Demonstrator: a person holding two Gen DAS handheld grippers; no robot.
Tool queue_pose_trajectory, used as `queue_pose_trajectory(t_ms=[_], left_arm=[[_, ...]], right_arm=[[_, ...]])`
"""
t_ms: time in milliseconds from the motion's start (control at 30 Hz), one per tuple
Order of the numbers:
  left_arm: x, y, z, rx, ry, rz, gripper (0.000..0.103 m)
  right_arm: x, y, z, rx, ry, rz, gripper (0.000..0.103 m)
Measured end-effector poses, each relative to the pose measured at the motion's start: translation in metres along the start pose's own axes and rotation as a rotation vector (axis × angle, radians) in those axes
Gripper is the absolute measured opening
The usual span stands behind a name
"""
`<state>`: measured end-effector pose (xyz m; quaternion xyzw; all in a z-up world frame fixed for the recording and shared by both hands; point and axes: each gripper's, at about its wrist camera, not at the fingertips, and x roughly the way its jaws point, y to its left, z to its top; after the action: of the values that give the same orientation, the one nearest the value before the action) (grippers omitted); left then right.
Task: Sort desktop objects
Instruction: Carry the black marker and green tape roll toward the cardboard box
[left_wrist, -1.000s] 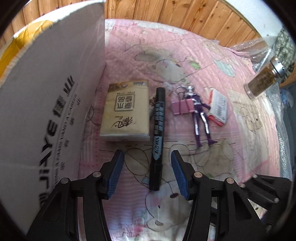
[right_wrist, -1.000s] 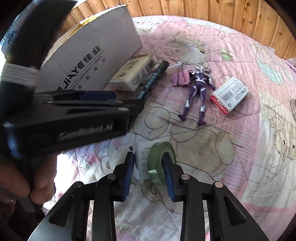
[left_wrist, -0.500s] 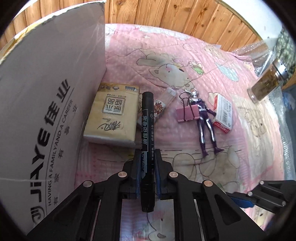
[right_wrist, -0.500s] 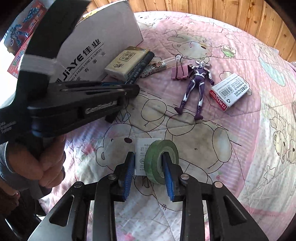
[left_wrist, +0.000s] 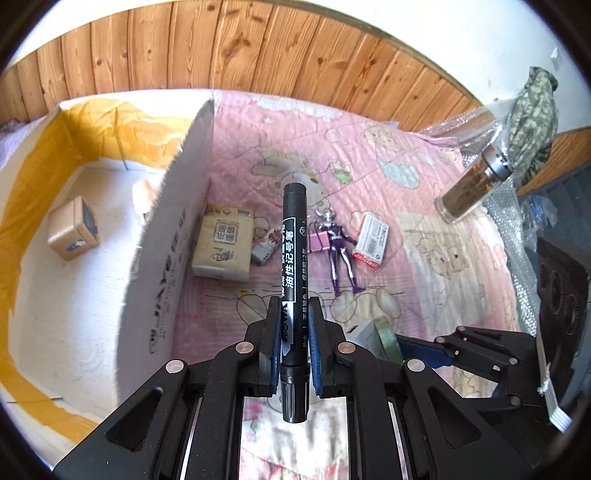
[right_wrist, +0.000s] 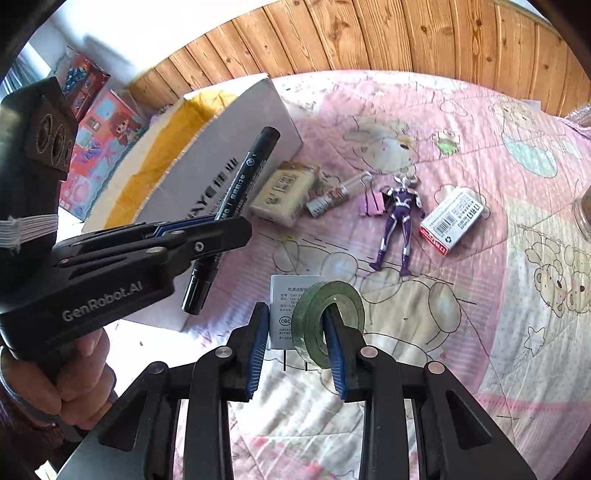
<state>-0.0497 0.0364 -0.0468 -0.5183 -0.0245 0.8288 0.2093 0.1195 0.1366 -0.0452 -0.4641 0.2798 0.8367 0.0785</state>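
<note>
My left gripper (left_wrist: 293, 317) is shut on a black marker (left_wrist: 293, 258) and holds it up in the air beside the open cardboard box (left_wrist: 173, 236); the marker also shows in the right wrist view (right_wrist: 236, 199). My right gripper (right_wrist: 295, 321) is shut on a green tape roll (right_wrist: 328, 321) and a white power adapter (right_wrist: 284, 314), held above the pink quilt (right_wrist: 480, 295). On the quilt lie a tissue pack (left_wrist: 223, 242), a purple figure (left_wrist: 338, 251), a pink binder clip (left_wrist: 317, 242) and a red-white small box (left_wrist: 371, 240).
The box holds a small brown carton (left_wrist: 72, 229) and yellow lining. A glass jar (left_wrist: 472, 184) lies at the quilt's right edge, with bubble wrap behind it. A small tube (right_wrist: 334, 197) lies next to the tissue pack. A wooden wall runs along the back.
My left gripper closed on the marker on the quilt and lifted it well up; the inside of the box came into view. My right gripper also rose with the tape and adapter.
</note>
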Motion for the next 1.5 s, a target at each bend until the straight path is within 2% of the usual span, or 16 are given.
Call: queue_pose_trajectory(t_ms=[267,600,900,1500], left_arm=[[-0.040,0.005,0.001,0.009,-0.041,0.028,0.013],[-0.075,0.026,-0.007,0.034,-0.061,0.078,0.013],[-0.073,0.042,-0.015,0.008,-0.050,0.071,0.013],[-0.080,0.061,-0.012,0.053,-0.056,0.089,0.013]], right_arm=[[-0.021,0.043,-0.006,-0.049,-0.040,0.009,0.032],[-0.018,0.049,-0.007,-0.068,-0.061,0.020,0.032],[-0.021,0.070,-0.004,-0.109,-0.104,0.017,0.032],[-0.029,0.097,-0.003,-0.182,-0.179,-0.033,0.032]])
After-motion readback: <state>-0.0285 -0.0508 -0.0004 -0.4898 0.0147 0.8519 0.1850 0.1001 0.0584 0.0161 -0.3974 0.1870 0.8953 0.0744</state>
